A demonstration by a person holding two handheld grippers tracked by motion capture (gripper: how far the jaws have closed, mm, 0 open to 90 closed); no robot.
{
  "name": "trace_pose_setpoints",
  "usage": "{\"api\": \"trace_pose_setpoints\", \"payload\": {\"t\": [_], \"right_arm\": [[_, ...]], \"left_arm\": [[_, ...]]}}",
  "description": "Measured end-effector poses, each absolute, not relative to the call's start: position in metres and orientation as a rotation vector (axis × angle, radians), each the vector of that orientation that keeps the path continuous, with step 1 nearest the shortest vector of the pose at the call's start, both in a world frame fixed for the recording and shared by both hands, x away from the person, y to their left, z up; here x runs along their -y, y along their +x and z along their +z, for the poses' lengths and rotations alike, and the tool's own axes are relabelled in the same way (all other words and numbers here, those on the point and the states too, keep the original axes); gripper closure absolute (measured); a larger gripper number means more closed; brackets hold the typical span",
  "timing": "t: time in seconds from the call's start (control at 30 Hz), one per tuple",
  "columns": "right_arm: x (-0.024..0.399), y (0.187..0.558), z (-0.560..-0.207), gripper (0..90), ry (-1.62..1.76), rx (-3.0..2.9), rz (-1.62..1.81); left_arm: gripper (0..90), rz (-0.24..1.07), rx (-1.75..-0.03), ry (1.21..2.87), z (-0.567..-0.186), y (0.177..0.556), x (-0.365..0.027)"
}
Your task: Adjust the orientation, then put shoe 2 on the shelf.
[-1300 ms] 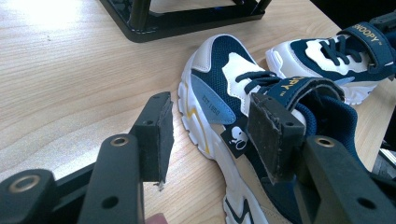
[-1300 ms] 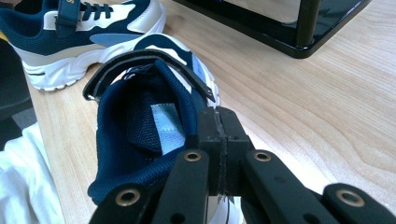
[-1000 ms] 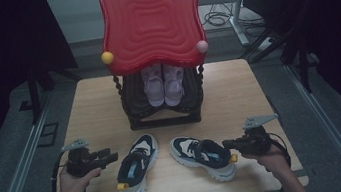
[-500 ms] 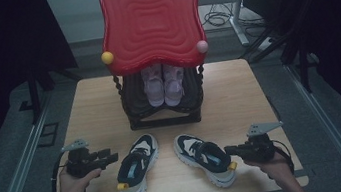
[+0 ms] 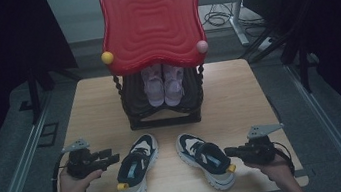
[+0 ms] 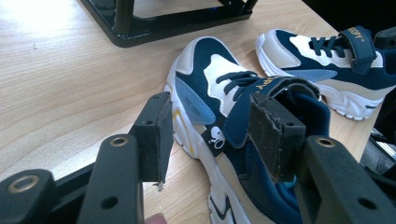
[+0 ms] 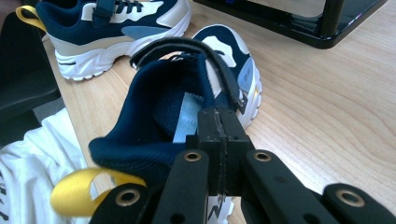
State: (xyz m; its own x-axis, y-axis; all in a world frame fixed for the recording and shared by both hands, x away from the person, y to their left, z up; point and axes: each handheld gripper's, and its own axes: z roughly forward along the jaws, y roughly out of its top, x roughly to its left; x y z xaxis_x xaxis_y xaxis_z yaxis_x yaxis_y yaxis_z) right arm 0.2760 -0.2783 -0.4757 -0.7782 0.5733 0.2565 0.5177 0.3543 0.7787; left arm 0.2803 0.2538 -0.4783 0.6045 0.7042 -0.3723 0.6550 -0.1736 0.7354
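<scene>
Two navy-and-white strap trainers lie on the wooden table (image 5: 238, 91). My left gripper (image 5: 115, 158) sits just left of the left trainer (image 5: 136, 169), pointing at it. In the left gripper view its jaws (image 6: 212, 116) stand open, framing that trainer's (image 6: 210, 88) side and collar, pads apart from it. My right gripper (image 5: 228, 152) is at the heel of the right trainer (image 5: 205, 158). Its pads (image 7: 218, 123) are pressed together over the shoe's open collar (image 7: 173, 93), beside the yellow heel loop (image 7: 88, 186); nothing shows between them.
A black rack (image 5: 164, 119) stands mid-table with a pair of lilac shoes (image 5: 163, 84) inside and a red wavy panel (image 5: 150, 23) above it, a yellow ball (image 5: 107, 58) and a pink ball (image 5: 202, 46) at its corners. The table's front edge runs just behind both hands.
My right gripper has drifted slightly toward the table's near edge, beside the right trainer's heel. The left gripper and both trainers have stayed put.
</scene>
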Motion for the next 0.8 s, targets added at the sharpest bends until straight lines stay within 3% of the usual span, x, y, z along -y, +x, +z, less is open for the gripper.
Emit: {"api": "trace_pose_setpoints", "payload": {"t": [0.3,0.8], "right_arm": [[0.279,0.286,-0.466,87.4,1.020,-2.503,1.438],[0.263,0.296,-0.454,56.8,0.967,-2.547,1.416]], "left_arm": [[49.2,0.073,-1.033,1.906,-0.465,0.275,-0.245],[44.7,0.046,-1.009,2.064,-0.455,0.269,-0.221]]}}
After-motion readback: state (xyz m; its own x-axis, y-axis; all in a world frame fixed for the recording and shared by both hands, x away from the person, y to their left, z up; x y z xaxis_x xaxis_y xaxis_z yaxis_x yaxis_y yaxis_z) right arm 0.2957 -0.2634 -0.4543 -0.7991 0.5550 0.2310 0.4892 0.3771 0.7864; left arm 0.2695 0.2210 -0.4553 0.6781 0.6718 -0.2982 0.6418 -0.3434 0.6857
